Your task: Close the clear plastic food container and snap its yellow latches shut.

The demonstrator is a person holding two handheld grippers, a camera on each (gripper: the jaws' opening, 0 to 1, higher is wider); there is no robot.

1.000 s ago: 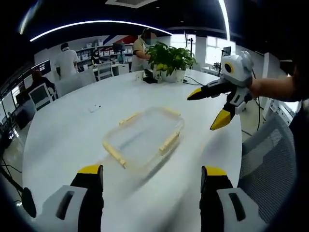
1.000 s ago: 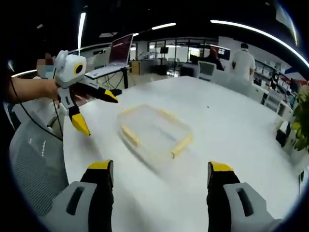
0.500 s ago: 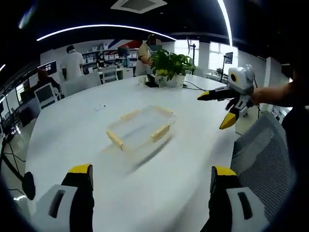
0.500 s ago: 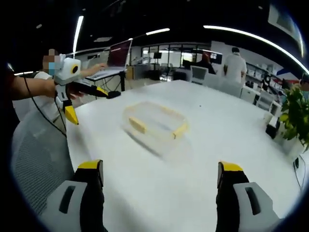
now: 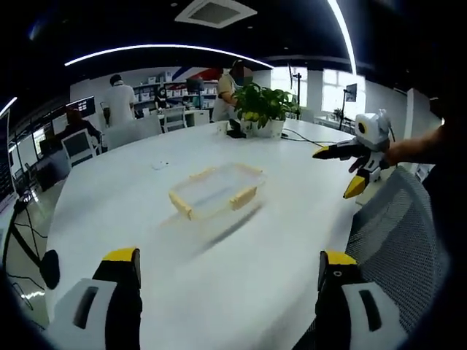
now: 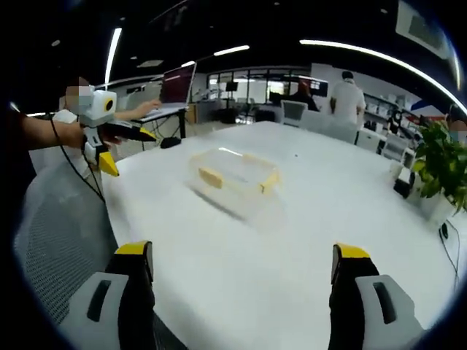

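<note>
container [image 5: 215, 191] lid on, at 12 o'clock mid-table [image 5: 146, 240] | left gripper [image 5: 228, 292] wide, empty | right gripper [image 6: 244, 288] wide, empty | risk: light box skids if a latch is pushed one-sided

The right gripper [image 6: 244, 273] held its jaws wide apart, nothing between them. Ahead of the jaws the clear container [image 6: 235, 175] sat on the white table [image 6: 306, 240]. The left gripper [image 6: 117, 146] hovered far left, jaws spread.
</note>
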